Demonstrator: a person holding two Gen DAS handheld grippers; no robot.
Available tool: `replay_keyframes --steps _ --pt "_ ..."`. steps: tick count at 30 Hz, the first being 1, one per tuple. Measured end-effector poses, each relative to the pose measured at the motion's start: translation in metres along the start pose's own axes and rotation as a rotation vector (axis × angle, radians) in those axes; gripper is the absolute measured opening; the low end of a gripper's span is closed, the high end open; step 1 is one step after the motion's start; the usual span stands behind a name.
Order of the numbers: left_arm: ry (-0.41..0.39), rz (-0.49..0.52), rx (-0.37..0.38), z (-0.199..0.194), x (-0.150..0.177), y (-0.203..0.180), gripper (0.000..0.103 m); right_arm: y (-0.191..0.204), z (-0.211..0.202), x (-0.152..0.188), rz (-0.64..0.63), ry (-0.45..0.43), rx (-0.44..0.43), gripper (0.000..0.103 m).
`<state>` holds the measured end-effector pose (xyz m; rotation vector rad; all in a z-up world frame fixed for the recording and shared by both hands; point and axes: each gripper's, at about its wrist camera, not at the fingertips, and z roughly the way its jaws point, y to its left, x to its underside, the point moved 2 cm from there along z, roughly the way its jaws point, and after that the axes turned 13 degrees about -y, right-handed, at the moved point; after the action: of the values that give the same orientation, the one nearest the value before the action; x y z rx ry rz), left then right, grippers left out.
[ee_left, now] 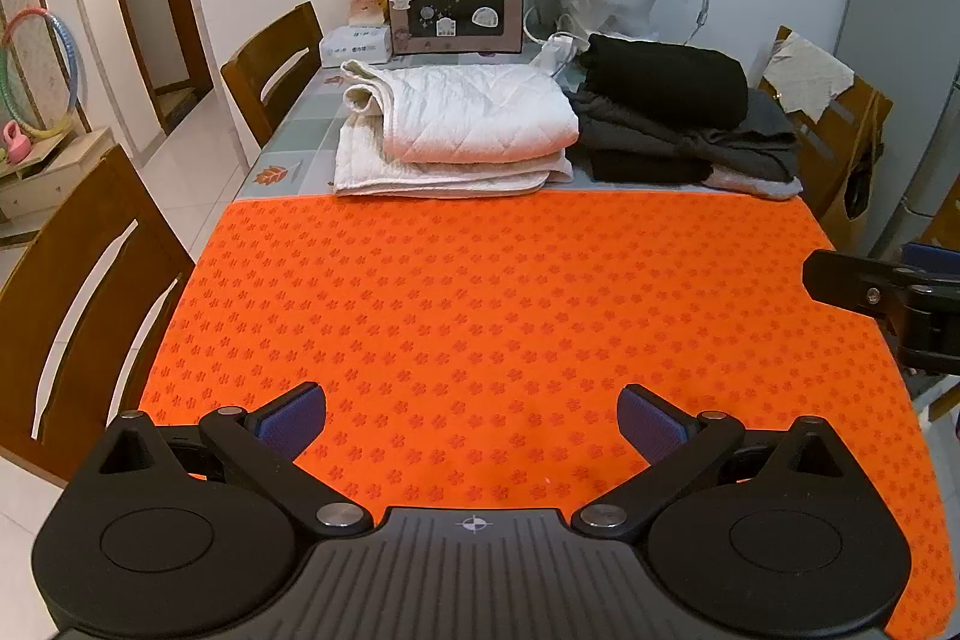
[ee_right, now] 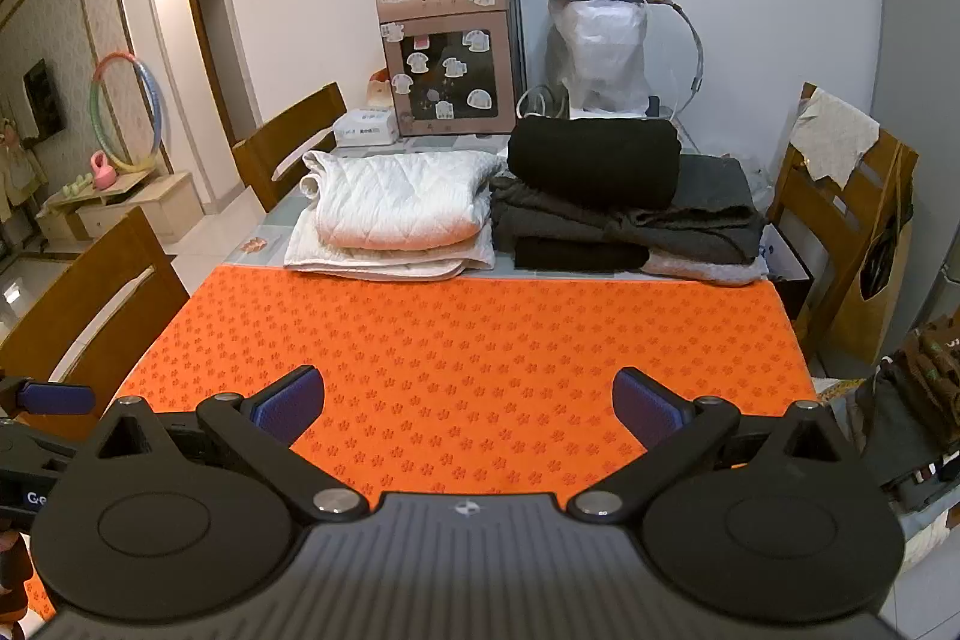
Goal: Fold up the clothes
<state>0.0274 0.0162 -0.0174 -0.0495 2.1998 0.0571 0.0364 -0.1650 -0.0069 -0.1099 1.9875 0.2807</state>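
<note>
An orange patterned mat point(ee_left: 510, 304) covers the near part of the table; it also shows in the right wrist view point(ee_right: 480, 346). Behind it lie folded white quilted clothes point(ee_left: 450, 124) point(ee_right: 390, 208) and a stack of folded black and grey clothes point(ee_left: 678, 118) point(ee_right: 612, 196). My left gripper point(ee_left: 471, 421) is open and empty above the mat's near edge. My right gripper point(ee_right: 468, 406) is open and empty, also above the near edge. The right gripper's body shows at the right edge of the left wrist view point(ee_left: 888, 298).
A pink water dispenser point(ee_right: 450, 58) with a bottle, a tissue pack point(ee_right: 366, 127) and a plastic-wrapped appliance point(ee_right: 606, 52) stand at the table's back by the wall. Wooden chairs stand on the left point(ee_left: 72, 292) point(ee_right: 288, 136) and right point(ee_right: 840, 220).
</note>
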Motion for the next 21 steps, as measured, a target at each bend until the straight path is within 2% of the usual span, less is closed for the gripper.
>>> replay_keyframes --steps 21 --pt "0.014 0.008 -0.017 0.0100 -0.0005 -0.0007 0.103 -0.0029 0.0095 -0.0012 -0.002 0.025 -0.004 0.103"
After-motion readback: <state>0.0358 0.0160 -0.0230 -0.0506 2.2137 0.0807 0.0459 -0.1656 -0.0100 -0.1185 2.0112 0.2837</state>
